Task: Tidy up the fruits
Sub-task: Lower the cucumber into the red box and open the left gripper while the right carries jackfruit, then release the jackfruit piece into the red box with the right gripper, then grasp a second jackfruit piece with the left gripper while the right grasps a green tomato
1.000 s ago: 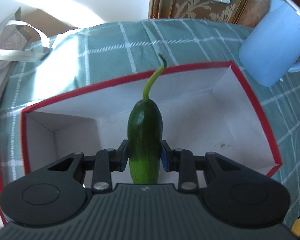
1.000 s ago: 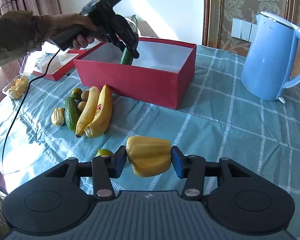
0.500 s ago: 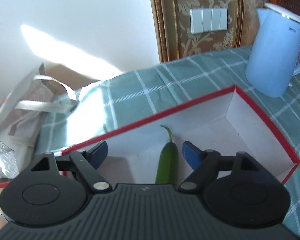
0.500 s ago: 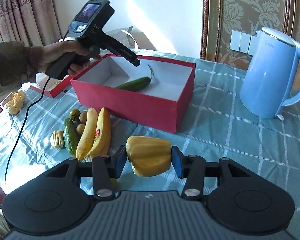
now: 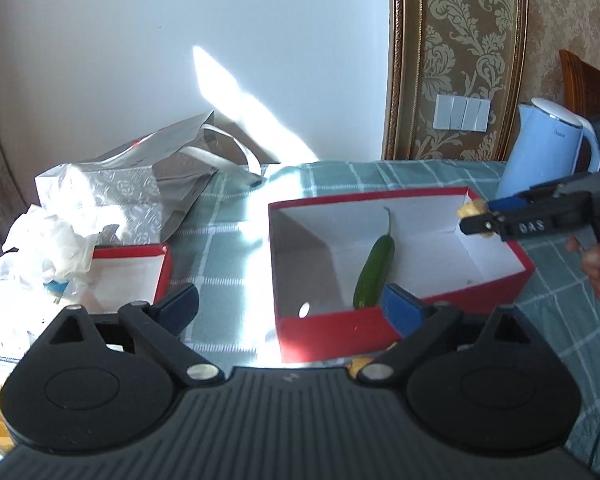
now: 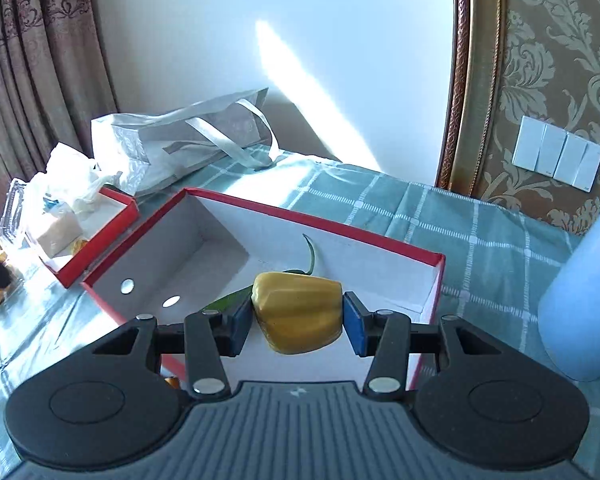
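Yellow pepper (image 6: 298,312) clamped between right jaws (image 6: 297,318), above red box (image 6: 432,300). Cucumber (image 5: 374,272) already inside, just beyond left jaws (image 5: 290,306), just opened wide and empty. Lower before release; set beside cucumber, clear of box wall.

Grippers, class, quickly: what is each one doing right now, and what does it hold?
Left gripper: open, empty, just opened.
Right gripper: closed on the yellow bell pepper, over the red cardboard box.
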Tool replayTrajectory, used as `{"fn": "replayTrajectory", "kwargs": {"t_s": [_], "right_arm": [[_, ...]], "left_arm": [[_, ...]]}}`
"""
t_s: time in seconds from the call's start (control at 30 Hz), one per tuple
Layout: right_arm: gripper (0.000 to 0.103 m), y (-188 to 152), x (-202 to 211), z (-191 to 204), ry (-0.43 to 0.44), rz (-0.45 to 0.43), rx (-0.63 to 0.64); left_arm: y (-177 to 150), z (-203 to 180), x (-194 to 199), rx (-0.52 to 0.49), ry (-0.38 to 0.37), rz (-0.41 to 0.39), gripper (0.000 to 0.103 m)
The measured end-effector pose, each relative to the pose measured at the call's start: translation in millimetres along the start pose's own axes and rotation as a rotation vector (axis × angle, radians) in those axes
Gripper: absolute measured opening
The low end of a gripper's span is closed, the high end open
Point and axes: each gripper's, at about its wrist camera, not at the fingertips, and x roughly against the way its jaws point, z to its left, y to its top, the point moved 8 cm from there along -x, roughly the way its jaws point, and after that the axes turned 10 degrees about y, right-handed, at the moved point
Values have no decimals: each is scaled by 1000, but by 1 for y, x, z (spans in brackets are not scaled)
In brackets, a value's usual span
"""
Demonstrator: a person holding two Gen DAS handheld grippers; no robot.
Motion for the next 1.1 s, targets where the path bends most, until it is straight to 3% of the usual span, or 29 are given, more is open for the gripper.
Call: {"fn": "replayTrajectory", "kwargs": {"t_s": [0.2, 0.4, 0.67, 0.73, 0.8, 0.87, 0.9, 0.97, 1.1], "right_arm": [[47, -11, -61, -24, -35, 109, -46], [49, -18, -82, -36, -65, 172, -79], [70, -14, -86, -30, -64, 172, -48], [71, -14, -85, -28, -72, 174, -46], [71, -9, -72, -23, -91, 136, -41], [73, 2, -39, -15, -108, 18, -42], [76, 7, -19, -10, -98, -44, -53], [93, 9, 24, 3, -79, -140, -65], [96, -13, 91, 24, -93, -209, -60]], "left_arm": [[-36, 18, 14, -26, 59, 32, 101], [-43, 30, 16, -14, 79, 41, 103], [-38, 27, 15, -20, 71, 33, 103], [-39, 27, 15, -6, 75, 28, 103], [-42, 28, 13, 20, 62, 40, 103], [-47, 25, 14, 55, 18, 52, 103], [-51, 22, 15, 70, -14, 57, 103], [-60, 16, 14, 84, -63, 79, 103], [-84, -3, 9, 73, -164, 121, 103]]}}
